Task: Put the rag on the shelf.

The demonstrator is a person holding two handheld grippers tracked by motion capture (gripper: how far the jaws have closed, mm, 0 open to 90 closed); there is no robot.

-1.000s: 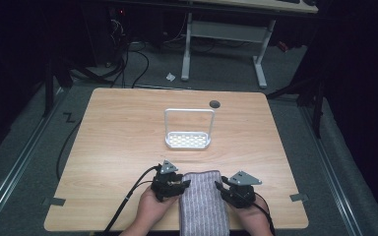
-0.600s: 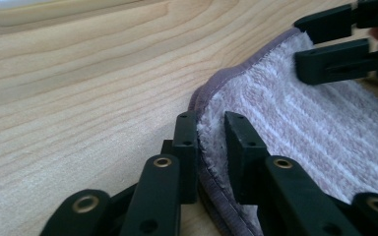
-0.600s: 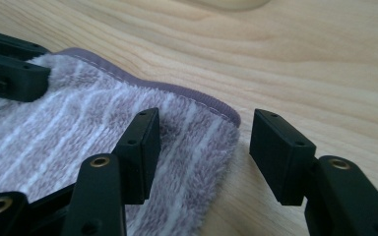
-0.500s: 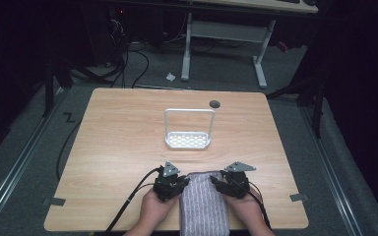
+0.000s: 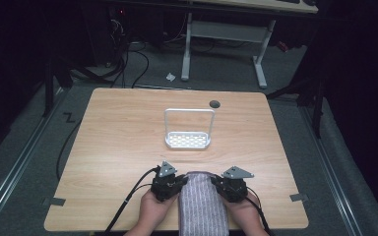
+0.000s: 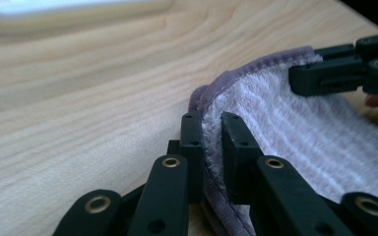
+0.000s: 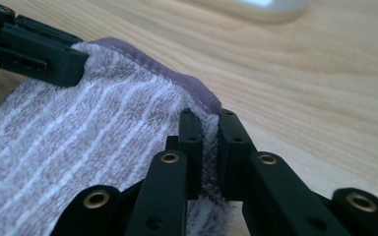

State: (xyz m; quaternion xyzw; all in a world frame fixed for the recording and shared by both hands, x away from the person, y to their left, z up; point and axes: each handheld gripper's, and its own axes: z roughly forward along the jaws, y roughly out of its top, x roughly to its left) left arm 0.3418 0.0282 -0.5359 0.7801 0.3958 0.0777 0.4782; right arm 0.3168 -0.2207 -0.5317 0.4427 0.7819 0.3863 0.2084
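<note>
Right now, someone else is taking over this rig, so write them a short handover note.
Left tongs: jaws have just been closing, now pinched on the far left corner of the towel.
Right tongs: likewise just closed, pinching the far right corner.
The striped lilac towel lies flat at the near edge of the table, between both hands. The white rack stands mid-table, untouched, beyond the towel.
Done: both far corners gripped.
Left: lift and move the towel, probably a fold or a hang on the rack; nothing is raised yet.
</note>
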